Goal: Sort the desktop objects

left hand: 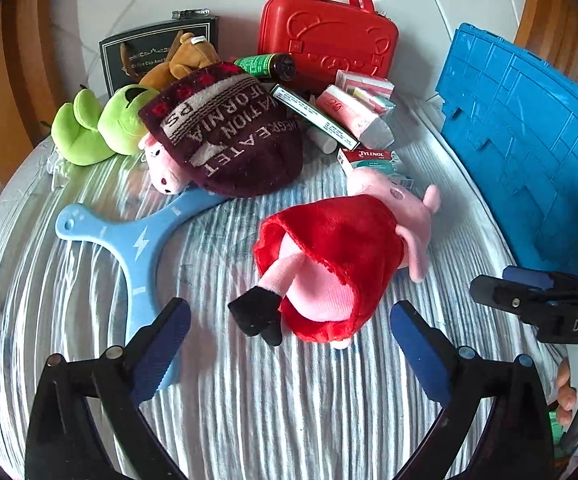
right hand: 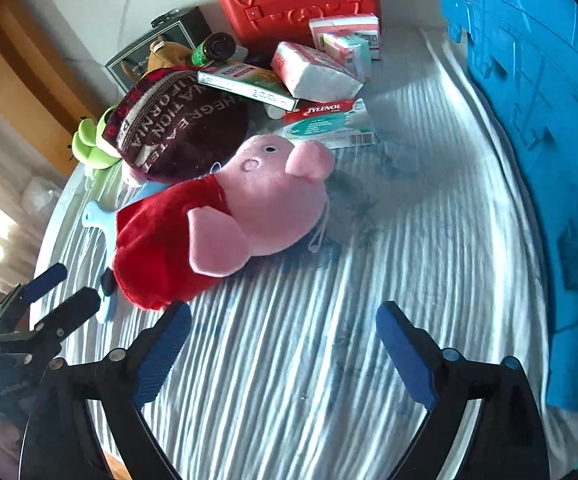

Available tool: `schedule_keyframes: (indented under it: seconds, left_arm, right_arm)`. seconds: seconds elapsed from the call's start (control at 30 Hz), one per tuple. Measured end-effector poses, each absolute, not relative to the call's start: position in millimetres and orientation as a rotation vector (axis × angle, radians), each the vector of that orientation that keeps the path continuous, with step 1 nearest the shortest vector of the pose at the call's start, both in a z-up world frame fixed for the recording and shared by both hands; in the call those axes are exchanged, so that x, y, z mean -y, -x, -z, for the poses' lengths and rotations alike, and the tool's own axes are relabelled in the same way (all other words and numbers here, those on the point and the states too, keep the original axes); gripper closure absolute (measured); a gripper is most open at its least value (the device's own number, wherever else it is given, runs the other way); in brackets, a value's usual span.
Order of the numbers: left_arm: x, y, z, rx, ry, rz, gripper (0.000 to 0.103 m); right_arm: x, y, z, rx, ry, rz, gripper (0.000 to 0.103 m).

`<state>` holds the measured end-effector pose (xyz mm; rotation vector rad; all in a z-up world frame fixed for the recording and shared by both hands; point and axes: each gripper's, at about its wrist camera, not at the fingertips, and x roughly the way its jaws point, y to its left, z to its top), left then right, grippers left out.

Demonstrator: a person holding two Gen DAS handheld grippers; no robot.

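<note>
The left gripper (left hand: 291, 346) hovers low over the striped worktop (left hand: 249, 400), jaws spread wide and empty, aimed at the feet of the pig plush (left hand: 337, 256) (lying on its side). Beside it the right gripper (right hand: 283, 350) hovers likewise, jaws spread, near the blue bin (right hand: 537, 120).

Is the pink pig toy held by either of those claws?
No, the pig toy lies loose on the striped cloth, ahead of both open grippers.

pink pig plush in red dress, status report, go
Left gripper open, empty. Right gripper open, empty. Pink pig plush in red dress lying on striped cloth, ungripped. Nothing blocking.
</note>
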<state>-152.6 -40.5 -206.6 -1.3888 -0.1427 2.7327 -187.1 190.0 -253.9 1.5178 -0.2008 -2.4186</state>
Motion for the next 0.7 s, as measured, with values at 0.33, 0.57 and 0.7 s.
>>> schedule_keyframes:
  seconds: [0.33,0.57,0.7]
  left_arm:
    - [17.0,150.4,209.4,0.313,1.447,-2.882,0.002]
    - [0.5,162.9,229.1,0.382,1.491,-2.892,0.002]
    - [-8.2,182.5,250.5,0.343,1.531,-2.883,0.001]
  right_arm:
    - [-221.4,207.8,249.7,0.135,-1.475,2.339,0.0]
    - [-222.6,236.4,238.3,0.157,-1.379,2.296,0.0]
    - [-214.6,255.4,243.2,0.162,-1.34,2.301,0.0]
